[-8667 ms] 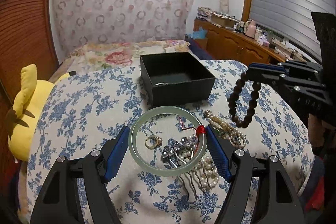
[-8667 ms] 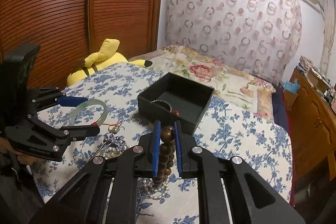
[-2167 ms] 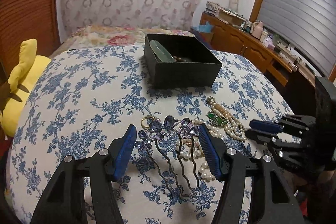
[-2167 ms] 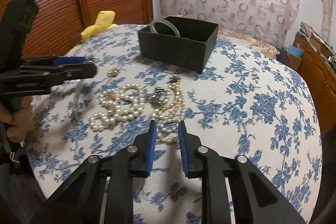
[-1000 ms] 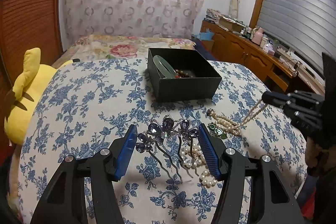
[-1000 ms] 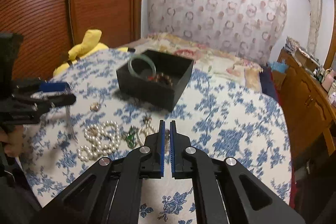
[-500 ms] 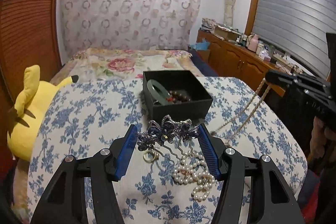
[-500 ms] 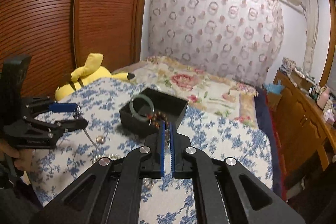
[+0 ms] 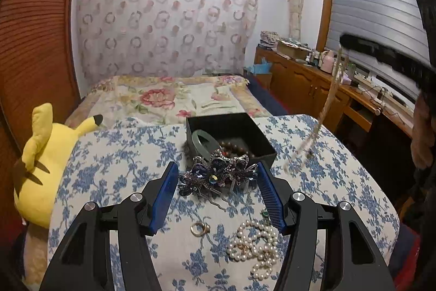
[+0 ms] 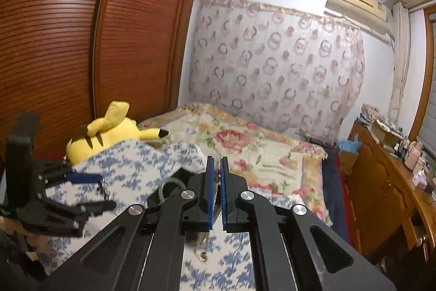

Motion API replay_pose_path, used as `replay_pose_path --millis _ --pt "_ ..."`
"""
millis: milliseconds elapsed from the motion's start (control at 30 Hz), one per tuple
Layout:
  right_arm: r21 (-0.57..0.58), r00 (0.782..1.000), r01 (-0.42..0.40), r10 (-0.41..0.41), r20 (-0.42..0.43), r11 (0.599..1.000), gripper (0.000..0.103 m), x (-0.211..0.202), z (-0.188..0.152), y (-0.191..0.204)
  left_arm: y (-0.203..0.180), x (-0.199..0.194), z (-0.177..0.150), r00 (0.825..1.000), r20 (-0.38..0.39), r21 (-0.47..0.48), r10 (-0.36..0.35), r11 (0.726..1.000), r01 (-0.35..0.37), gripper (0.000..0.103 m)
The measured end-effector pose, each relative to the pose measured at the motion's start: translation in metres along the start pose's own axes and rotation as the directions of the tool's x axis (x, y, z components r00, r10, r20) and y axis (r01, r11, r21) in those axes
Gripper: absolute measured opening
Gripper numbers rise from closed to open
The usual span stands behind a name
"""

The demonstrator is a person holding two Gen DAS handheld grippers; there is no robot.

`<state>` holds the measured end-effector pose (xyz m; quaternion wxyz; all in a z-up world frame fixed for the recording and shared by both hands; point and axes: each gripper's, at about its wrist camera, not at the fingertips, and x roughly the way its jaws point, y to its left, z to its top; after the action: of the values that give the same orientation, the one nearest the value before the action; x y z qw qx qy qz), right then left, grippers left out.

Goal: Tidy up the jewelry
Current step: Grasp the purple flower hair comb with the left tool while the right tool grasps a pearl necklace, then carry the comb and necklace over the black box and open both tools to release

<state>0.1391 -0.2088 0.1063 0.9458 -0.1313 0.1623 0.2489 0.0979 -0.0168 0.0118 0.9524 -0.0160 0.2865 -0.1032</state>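
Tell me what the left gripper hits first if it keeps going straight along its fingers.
Probably the black box: the left gripper, holding the hair comb, points at its near wall, though depth is unclear.

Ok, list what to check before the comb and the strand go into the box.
1. Hair comb gripped in left tongs: ok.
2. Pearl strand clamped in right tongs: ok.
3. Strand's lower end off the tablecloth: cannot tell, blurred.
4. Black box open, with room beside the jade bangle and bead bracelet: ok.
5. Everything else boxed: not ok; gold ring and pearl necklace lie on the cloth.
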Motion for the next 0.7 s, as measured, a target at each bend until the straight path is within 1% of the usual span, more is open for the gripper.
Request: replay_pose_path --millis 200,333,533,700 --pt "-0.030 0.999 0.009 -0.008 0.054 0.999 0.005 0.011 0.035 -0.001 0.006 0.010 0.013 1.000 0.006 0.009 0.013 1.000 -0.013 0.057" --pt "-0.033 0.999 -0.004 0.005 0.051 0.999 0.005 0.030 0.050 -0.003 0.012 0.016 0.018 1.000 0.003 0.000 0.017 1.000 -0.017 0.057" --pt "-0.035 0.999 -0.006 0.007 0.036 0.999 0.005 0.056 0.057 -0.005 0.016 0.023 0.024 1.000 0.001 -0.006 0.016 1.000 -0.016 0.057" --pt "-0.020 1.000 -0.019 0.019 0.003 1.000 0.005 0.081 0.048 -0.008 0.022 0.031 0.028 1.000 -0.005 -0.016 0.017 1.000 -0.017 0.057"
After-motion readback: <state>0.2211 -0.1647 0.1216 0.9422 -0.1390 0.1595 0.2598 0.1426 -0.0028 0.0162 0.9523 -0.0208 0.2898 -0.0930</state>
